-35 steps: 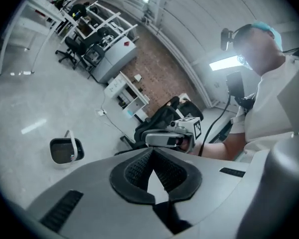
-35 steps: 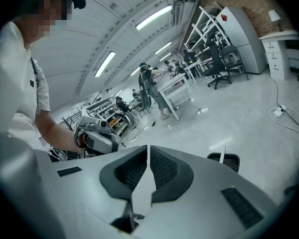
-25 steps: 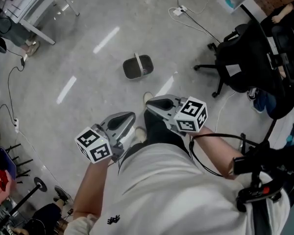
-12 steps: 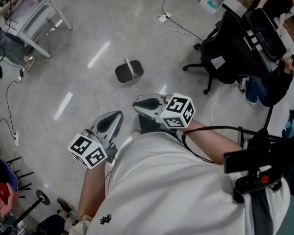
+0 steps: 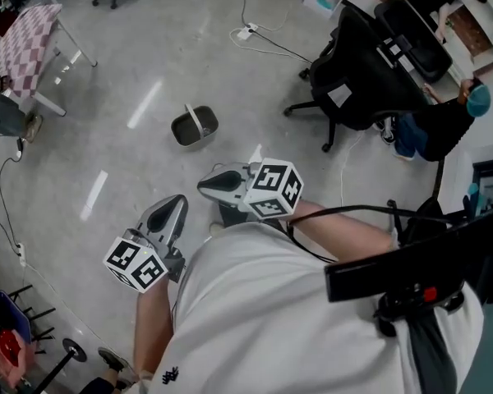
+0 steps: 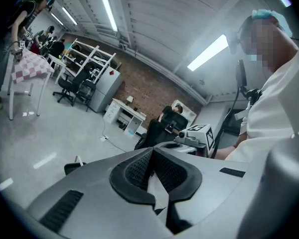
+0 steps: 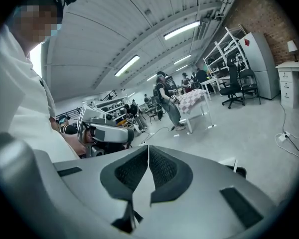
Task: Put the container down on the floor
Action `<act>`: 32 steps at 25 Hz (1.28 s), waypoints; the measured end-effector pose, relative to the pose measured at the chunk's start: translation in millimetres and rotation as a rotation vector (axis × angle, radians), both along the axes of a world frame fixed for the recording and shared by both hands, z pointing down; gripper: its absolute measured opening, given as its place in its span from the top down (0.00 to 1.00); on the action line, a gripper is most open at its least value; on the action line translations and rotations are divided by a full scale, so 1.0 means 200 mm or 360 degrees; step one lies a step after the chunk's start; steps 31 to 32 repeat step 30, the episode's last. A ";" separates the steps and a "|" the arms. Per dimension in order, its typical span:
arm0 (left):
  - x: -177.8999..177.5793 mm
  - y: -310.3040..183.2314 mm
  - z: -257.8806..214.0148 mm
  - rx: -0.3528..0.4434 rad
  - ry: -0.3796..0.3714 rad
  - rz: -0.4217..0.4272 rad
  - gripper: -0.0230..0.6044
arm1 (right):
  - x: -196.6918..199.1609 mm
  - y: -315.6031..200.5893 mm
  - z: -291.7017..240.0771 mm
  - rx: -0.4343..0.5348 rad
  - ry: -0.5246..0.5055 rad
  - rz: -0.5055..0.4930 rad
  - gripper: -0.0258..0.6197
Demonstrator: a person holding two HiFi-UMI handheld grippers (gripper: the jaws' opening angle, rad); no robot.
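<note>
Polished grey concrete floor (image 5: 107, 80), streaked with pale reflections of ceiling lamps. Upright on it, at 12 o'clock from both grippers and well apart from them, dark container (image 5: 195, 127) with a pale handle across its open mouth. Left gripper (image 5: 179, 199) closed on nothing, ribbed pads meeting with no gap in the left gripper view; right gripper (image 5: 202, 185) likewise pressed together and empty, just beside the other at its 1 o'clock, both held close against a white shirt. Farther along the floor at 12 to 1 o'clock, white cable (image 5: 259, 39) trailing from a small power strip. At 2 o'clock, black office chair (image 5: 353, 72) on a star base; beyond it at 3 o'clock, seated person (image 5: 444, 121) in a teal cap. At 10 o'clock, table (image 5: 25, 48) under a checked cloth, on white legs. In the left gripper view, brick wall (image 6: 139, 86) at the far end, white desk (image 6: 122, 116) and open shelving (image 6: 92, 59) before it, strip lights (image 6: 109, 11) along a ribbed ceiling
</note>
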State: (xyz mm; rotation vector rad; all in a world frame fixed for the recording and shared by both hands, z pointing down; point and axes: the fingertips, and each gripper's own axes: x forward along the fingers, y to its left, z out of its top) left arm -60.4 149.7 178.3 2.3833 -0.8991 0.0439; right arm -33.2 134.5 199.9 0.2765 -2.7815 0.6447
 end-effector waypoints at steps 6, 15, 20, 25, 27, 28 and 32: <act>0.00 0.02 0.01 0.0001 0.0005 -0.0012 0.95 | -0.01 0.03 0.00 0.0043 0.0019 -0.0035 0.93; 0.03 0.02 0.00 0.0005 -0.0003 -0.0020 0.95 | 0.02 0.05 -0.02 0.0091 0.0031 -0.0058 0.93; 0.01 0.05 0.02 -0.0012 -0.0013 -0.0042 0.95 | 0.01 0.07 0.00 0.0093 0.0034 -0.0079 0.93; -0.03 0.08 0.01 0.0006 -0.0005 -0.0048 0.95 | -0.01 0.10 -0.03 0.0092 0.0021 -0.0088 0.93; -0.03 0.10 0.01 0.0009 0.0005 -0.0035 0.95 | -0.01 0.11 -0.04 0.0094 0.0013 -0.0071 0.93; -0.02 0.11 0.00 0.0008 0.0011 -0.0027 0.95 | -0.01 0.12 -0.05 0.0101 0.0017 -0.0060 0.93; -0.01 0.13 0.00 0.0008 0.0021 -0.0008 0.95 | 0.01 0.14 -0.05 0.0115 0.0031 -0.0038 0.93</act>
